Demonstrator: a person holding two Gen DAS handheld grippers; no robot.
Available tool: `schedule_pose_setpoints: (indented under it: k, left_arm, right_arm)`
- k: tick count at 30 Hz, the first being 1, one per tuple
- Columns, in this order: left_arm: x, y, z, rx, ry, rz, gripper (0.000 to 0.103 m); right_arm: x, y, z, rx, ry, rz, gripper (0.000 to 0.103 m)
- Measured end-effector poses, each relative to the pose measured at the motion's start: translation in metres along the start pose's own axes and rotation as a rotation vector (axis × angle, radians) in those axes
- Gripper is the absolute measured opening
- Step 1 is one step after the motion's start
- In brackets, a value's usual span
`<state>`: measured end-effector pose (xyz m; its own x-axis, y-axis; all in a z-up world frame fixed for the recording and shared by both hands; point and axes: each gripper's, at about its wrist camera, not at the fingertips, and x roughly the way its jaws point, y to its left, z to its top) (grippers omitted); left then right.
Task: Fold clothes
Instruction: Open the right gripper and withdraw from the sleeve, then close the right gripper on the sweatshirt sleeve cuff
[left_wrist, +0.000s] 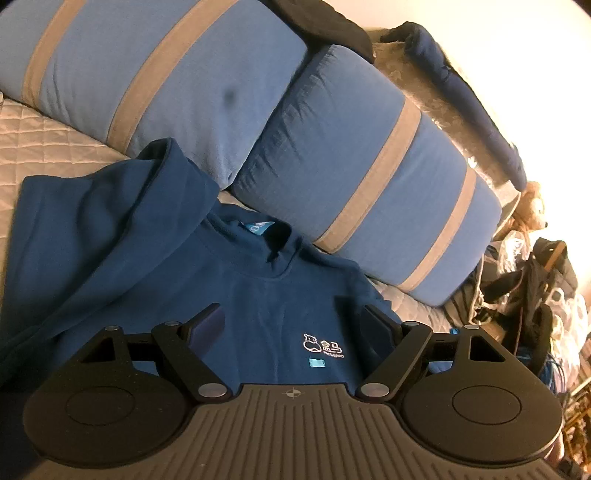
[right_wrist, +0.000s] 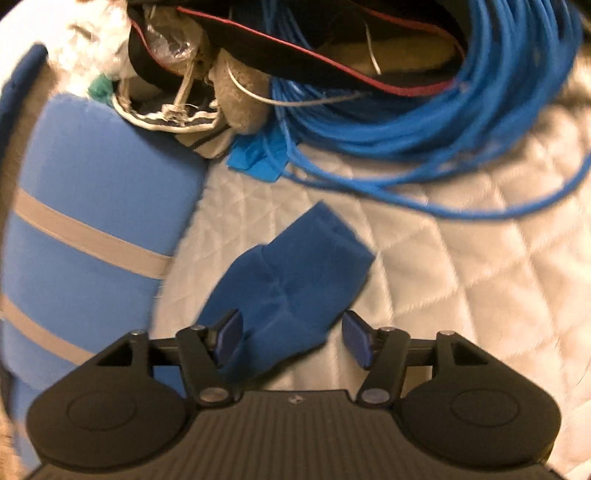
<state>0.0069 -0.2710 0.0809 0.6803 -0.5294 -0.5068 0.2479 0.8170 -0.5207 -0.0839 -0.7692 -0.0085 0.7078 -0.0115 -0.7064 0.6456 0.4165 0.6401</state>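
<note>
A dark blue sweatshirt (left_wrist: 258, 295) with a small white chest logo (left_wrist: 322, 345) lies front up on the quilted bed. One sleeve (left_wrist: 92, 229) is folded across its left side. My left gripper (left_wrist: 291, 321) is open and empty above the chest. In the right wrist view the other sleeve's cuff end (right_wrist: 295, 273) lies on the quilt. My right gripper (right_wrist: 291, 332) is open, its fingers on either side of the sleeve without closing on it.
Two blue pillows with grey stripes (left_wrist: 351, 177) lie behind the sweatshirt. A coil of blue cable (right_wrist: 424, 110), a dark bag (right_wrist: 314, 44) and other clutter sit beyond the sleeve. White quilted bedding (right_wrist: 461, 277) stretches to the right.
</note>
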Motion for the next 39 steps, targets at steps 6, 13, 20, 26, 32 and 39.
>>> schedule_pose_setpoints:
  k: [6,13,20,26,32,39]
  left_arm:
    - [0.000,0.000,0.000,-0.006,0.005,-0.004,0.081]
    - [-0.001,0.000,0.000,-0.008,0.007,-0.013,0.081]
    - [-0.002,0.000,0.000,-0.008,0.008,-0.016,0.081]
    - [-0.002,0.002,0.000,-0.015,0.008,-0.003,0.081]
    - [0.000,0.000,0.000,-0.008,0.009,-0.010,0.081]
    - [0.001,-0.001,-0.001,-0.003,0.014,-0.013,0.081]
  right_arm:
    - [0.012,0.014,-0.005,-0.293,0.005,-0.188,0.065]
    - [-0.002,0.016,-0.026,-0.495,0.045,-0.272,0.063]
    - [-0.026,0.026,-0.015,-0.465,-0.009,-0.211,0.066]
    - [-0.005,0.057,-0.008,-0.555,-0.074,-0.233,0.066]
    - [0.022,0.057,-0.021,-0.719,-0.025,-0.338,0.063]
    - [0.005,0.043,-0.041,-0.763,0.022,-0.360,0.064]
